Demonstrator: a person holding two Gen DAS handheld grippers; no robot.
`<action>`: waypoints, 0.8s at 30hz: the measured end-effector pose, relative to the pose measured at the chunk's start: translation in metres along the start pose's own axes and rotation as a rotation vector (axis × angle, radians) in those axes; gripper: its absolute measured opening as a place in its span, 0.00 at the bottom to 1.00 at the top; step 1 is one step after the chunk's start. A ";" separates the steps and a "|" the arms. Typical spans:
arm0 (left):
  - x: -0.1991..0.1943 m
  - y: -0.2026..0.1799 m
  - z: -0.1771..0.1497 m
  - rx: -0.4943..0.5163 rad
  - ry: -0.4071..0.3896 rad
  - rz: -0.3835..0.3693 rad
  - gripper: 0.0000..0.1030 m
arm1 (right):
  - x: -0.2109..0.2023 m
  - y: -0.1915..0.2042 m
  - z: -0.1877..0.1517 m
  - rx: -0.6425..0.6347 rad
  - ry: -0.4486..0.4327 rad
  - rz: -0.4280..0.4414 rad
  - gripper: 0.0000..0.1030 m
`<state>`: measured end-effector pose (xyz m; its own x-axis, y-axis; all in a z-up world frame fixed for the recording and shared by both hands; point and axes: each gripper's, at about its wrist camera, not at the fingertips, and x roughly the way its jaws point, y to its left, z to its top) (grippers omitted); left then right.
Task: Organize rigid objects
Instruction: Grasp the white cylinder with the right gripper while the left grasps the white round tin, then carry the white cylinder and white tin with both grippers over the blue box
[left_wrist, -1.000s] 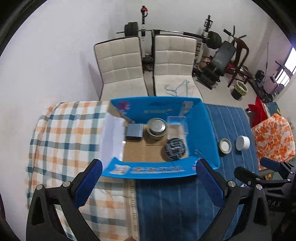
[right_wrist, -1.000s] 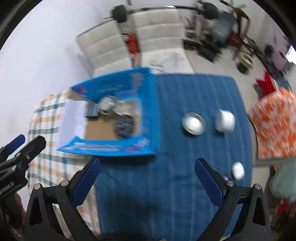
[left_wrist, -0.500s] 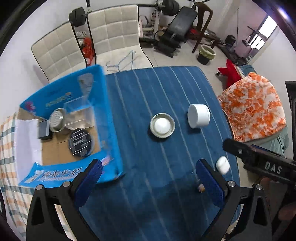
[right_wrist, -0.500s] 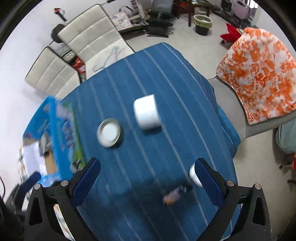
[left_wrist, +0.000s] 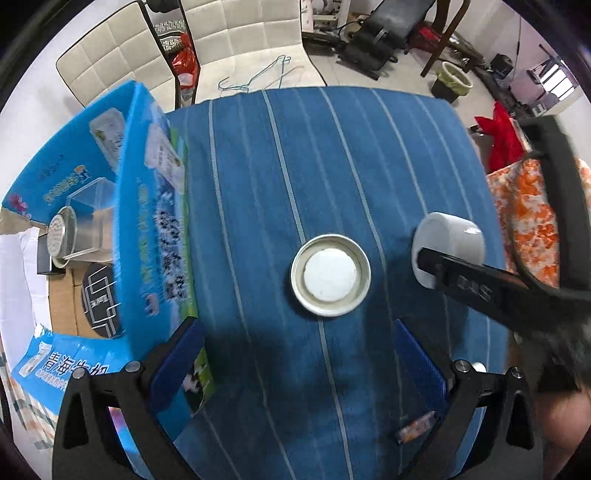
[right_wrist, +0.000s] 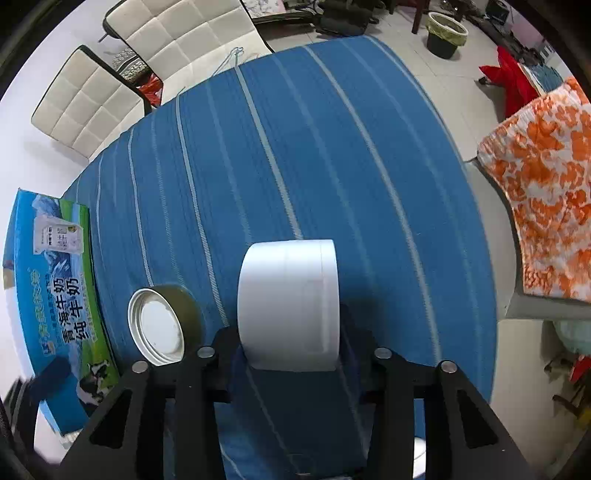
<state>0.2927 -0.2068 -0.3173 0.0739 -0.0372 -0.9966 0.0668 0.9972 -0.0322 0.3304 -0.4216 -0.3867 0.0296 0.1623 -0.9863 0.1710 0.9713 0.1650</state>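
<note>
A white plastic jar (right_wrist: 288, 302) lies on its side on the blue striped cloth, and my right gripper (right_wrist: 291, 350) is shut on it, one pad on each side. The same jar (left_wrist: 450, 236) shows at the right of the left wrist view, with the right gripper's black arm across it. A round metal lid (left_wrist: 330, 275), white inside, lies open side up on the cloth. My left gripper (left_wrist: 295, 354) hangs open just above the cloth, with the lid ahead of its fingertips. The lid (right_wrist: 159, 325) sits left of the jar.
A blue milk carton box (left_wrist: 147, 229) stands open at the left, holding a metal strainer cup (left_wrist: 59, 236), a clear plastic box (left_wrist: 92, 206) and a black disc (left_wrist: 99, 299). A small wrapped sweet (left_wrist: 417, 426) lies by the left gripper's right finger. Chairs stand beyond the table.
Both grippers moved from the blue box rightward over the blue cloth and sank low. The right jaws, wide apart before, have closed on the white jar.
</note>
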 end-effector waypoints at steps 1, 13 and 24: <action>0.006 -0.003 0.003 0.000 0.006 0.000 1.00 | -0.003 -0.004 0.000 0.000 0.003 -0.004 0.40; 0.074 -0.038 0.028 0.066 0.123 0.029 1.00 | -0.006 -0.027 0.013 -0.031 0.002 -0.004 0.40; 0.063 -0.046 0.018 0.041 0.057 0.029 0.60 | -0.016 -0.011 0.006 -0.048 -0.022 -0.049 0.40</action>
<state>0.3119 -0.2559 -0.3775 0.0199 -0.0033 -0.9998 0.1067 0.9943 -0.0011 0.3343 -0.4359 -0.3730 0.0443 0.1106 -0.9929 0.1255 0.9854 0.1153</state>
